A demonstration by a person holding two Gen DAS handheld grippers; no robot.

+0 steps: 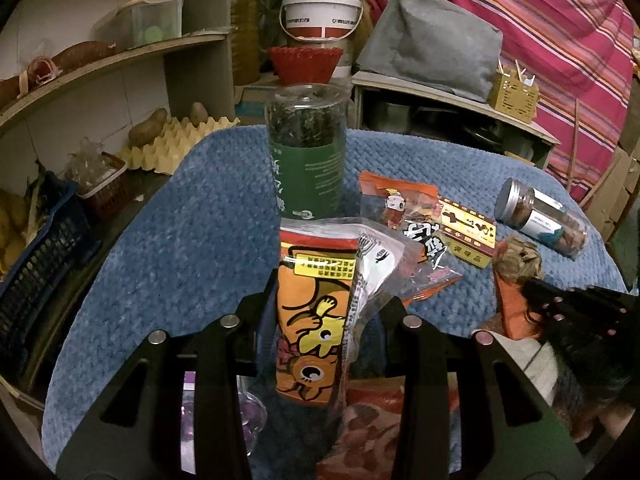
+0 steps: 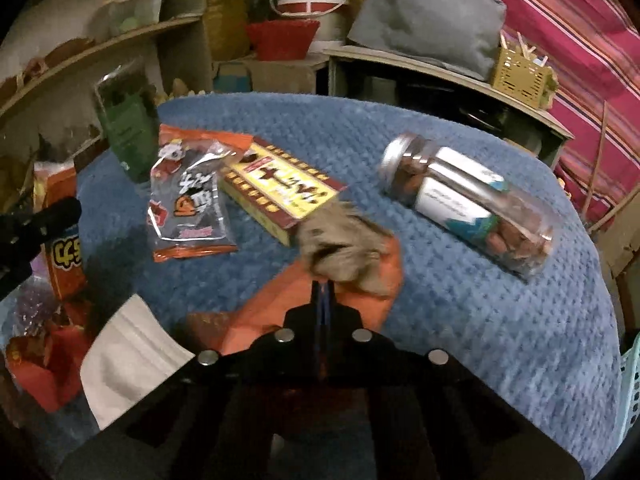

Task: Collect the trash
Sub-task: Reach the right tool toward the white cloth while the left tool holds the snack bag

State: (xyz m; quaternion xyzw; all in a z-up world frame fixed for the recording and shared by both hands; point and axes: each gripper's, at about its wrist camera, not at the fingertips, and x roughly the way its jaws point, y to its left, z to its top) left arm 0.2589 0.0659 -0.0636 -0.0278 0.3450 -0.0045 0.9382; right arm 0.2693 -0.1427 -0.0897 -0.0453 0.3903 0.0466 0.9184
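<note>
Trash lying scattered on blue mat (image 2: 460, 320): snack wrapper (image 2: 188, 208), yellow box (image 2: 276, 188), crumpled paper wad (image 2: 344, 248) on orange wrapper (image 2: 376, 280). Left gripper (image 1: 324, 320) gripping partly closed on cartoon snack bag (image 1: 312, 320) plus a clear wrapper, holding both upright in front of green canister (image 1: 306, 160). Right gripper (image 2: 325, 300) pinching fully closed at edge of orange wrapper; actual hold on it unclear. Step in hand: gathering loose wrappers. Next likely needing lift of orange wrapper without shedding wad.
</note>
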